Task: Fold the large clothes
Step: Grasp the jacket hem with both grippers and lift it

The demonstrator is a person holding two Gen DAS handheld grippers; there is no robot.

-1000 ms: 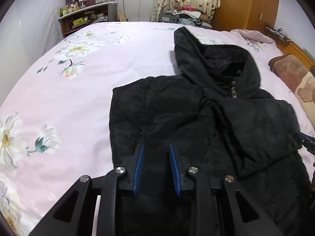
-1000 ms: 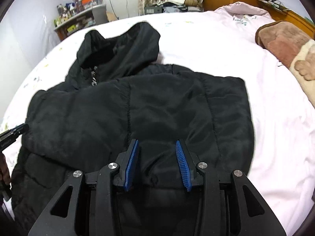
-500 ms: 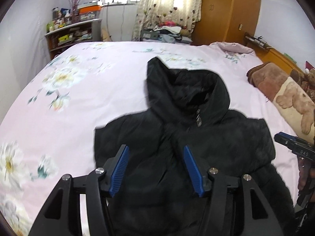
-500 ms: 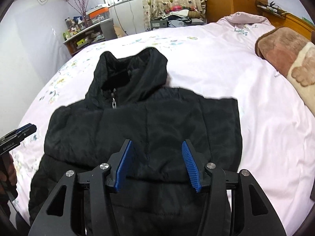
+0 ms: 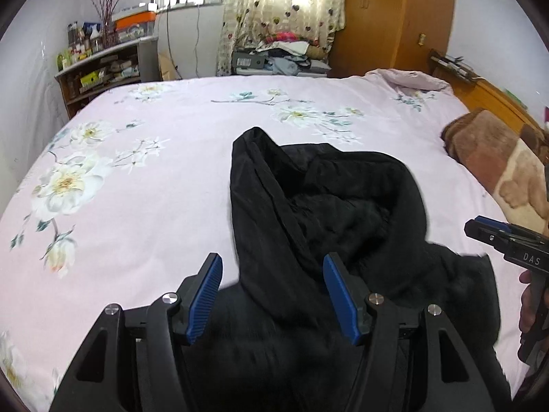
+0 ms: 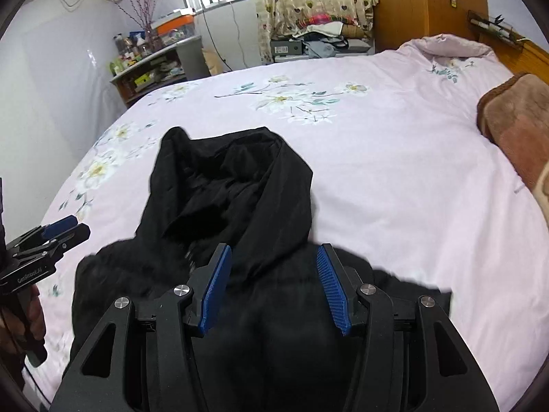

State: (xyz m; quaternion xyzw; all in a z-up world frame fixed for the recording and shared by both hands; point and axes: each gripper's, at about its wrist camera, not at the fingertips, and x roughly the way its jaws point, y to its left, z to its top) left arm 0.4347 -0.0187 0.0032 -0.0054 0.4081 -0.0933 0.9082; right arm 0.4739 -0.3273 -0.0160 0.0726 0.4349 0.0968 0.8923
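Observation:
A black hooded padded jacket [image 5: 329, 213] lies on the pink floral bed sheet [image 5: 144, 206], hood pointing away from me; it also shows in the right wrist view [image 6: 233, 192]. My left gripper [image 5: 272, 295] is open and empty, held above the jacket's left shoulder near the hood's base. My right gripper [image 6: 274, 292] is open and empty above the jacket's right shoulder. Each gripper shows at the edge of the other's view: the right one [image 5: 507, 240], the left one [image 6: 44, 243]. The jacket's lower part is hidden behind the grippers.
A brown plush blanket [image 5: 497, 168] lies at the bed's right edge. A cluttered shelf [image 5: 103, 68] stands at the far left, a pile of clothes [image 5: 284, 55] under the curtained window, and a wooden wardrobe [image 5: 394, 20] behind. The sheet spreads beyond the hood.
Both grippers have opened wider and lifted up and back from the jacket body. The views now look farther across the bed, with the hood centred ahead.

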